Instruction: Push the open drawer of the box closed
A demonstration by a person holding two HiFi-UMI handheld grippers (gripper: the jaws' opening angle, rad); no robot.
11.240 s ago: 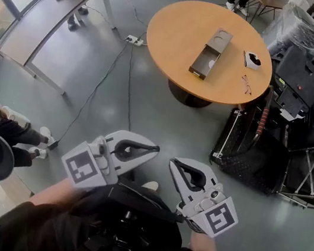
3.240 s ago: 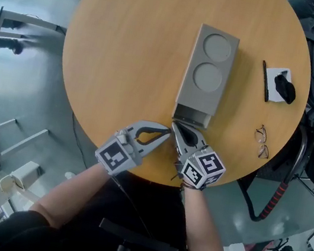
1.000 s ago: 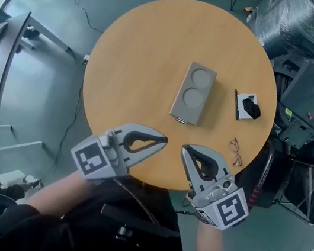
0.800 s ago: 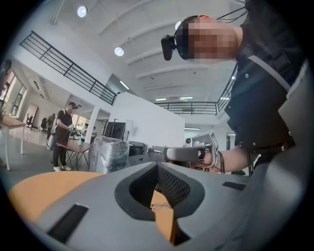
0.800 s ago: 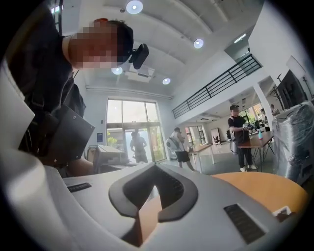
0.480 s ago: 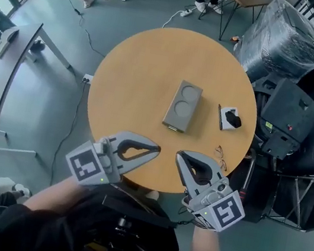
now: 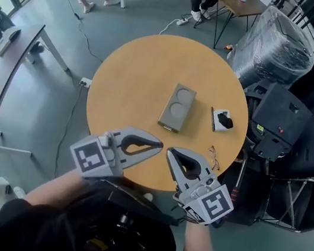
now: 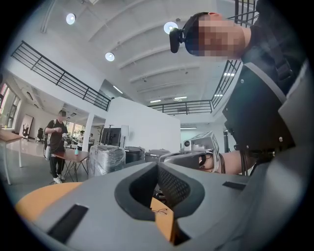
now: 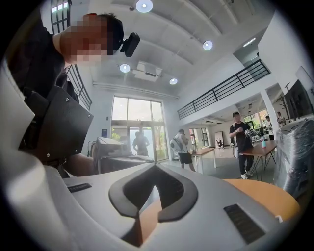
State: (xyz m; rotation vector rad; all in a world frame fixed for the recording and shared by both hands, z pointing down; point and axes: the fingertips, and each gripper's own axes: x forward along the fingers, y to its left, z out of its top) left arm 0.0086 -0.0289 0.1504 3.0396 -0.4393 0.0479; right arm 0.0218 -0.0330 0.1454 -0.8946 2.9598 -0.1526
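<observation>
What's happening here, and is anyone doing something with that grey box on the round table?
A person stands by the round wooden table with a tool in each hand: the left hand-held gripper and the right hand-held gripper. Both have their jaws together and hold nothing. The grey box lies mid-table, well apart from both. Its drawer, at the near end, looks pushed in.

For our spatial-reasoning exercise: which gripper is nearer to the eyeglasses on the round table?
Right. The right gripper is over the table near its front edge, just left of the eyeglasses in the head view. The left gripper lies farther left, beyond it.
</observation>
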